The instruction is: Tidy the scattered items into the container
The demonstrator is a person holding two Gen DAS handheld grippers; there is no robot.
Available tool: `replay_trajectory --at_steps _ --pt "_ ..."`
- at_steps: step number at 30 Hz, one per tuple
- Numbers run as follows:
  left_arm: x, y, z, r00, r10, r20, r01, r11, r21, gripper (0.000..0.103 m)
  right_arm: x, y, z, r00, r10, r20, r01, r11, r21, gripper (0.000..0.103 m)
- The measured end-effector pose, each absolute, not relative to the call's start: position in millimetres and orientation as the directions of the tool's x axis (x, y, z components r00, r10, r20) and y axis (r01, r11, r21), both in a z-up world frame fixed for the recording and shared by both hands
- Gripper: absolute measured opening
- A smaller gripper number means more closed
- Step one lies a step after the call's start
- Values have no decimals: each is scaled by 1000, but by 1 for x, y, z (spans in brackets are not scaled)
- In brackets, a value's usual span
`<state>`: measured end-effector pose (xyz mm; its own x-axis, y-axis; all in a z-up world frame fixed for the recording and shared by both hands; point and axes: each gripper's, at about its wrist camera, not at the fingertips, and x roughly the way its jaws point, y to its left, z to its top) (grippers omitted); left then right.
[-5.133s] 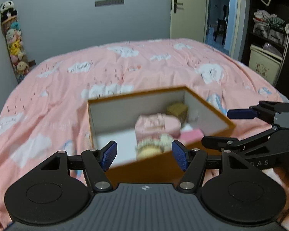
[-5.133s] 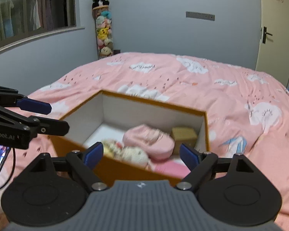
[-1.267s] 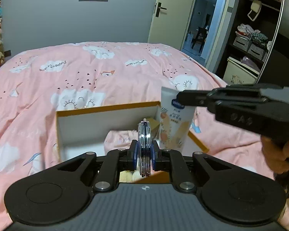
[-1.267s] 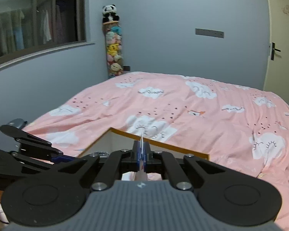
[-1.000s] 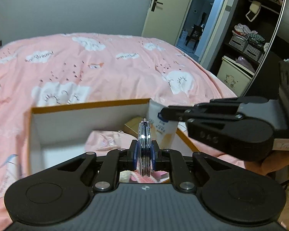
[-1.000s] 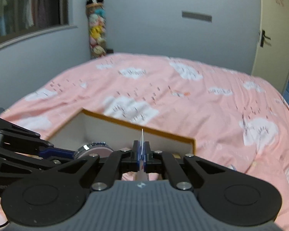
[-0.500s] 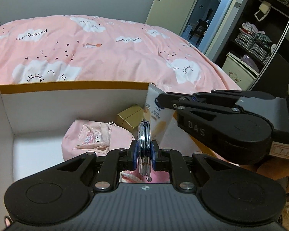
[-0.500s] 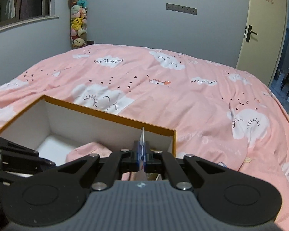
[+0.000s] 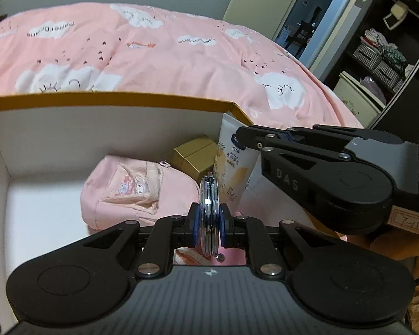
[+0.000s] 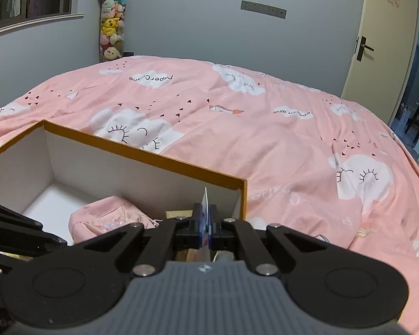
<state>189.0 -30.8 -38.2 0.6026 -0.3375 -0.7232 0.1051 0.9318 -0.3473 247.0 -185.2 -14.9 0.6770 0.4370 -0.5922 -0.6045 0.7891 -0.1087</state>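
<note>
Your left gripper (image 9: 208,221) points forward and slightly down, its two black fingers drawn close together, blue pads (image 9: 195,224) pressing from both sides on a thin round compact mirror (image 9: 208,212) held upright on its edge. Your right gripper (image 10: 205,223) also points forward and down, its fingers drawn together on the flat sealed end of a white cream tube (image 9: 231,164). Seen from the left wrist view, the right gripper reaches in from the right, turned on its side, just beyond and to the right of your left gripper. Part of your right hand (image 9: 377,247) shows beneath its body.
</note>
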Motion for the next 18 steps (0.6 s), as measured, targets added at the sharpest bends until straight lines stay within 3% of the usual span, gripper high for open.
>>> replay_trajectory --at_steps 10,18 --pt "192 -36 -47 597 -344 -725 24 911 -412 15 245 -188 -16 702 427 -570 -590 796 -131 3" --pt "196 -40 -48 572 -324 -753 12 922 -387 15 247 -193 -21 678 410 -610 -594 795 -125 11"
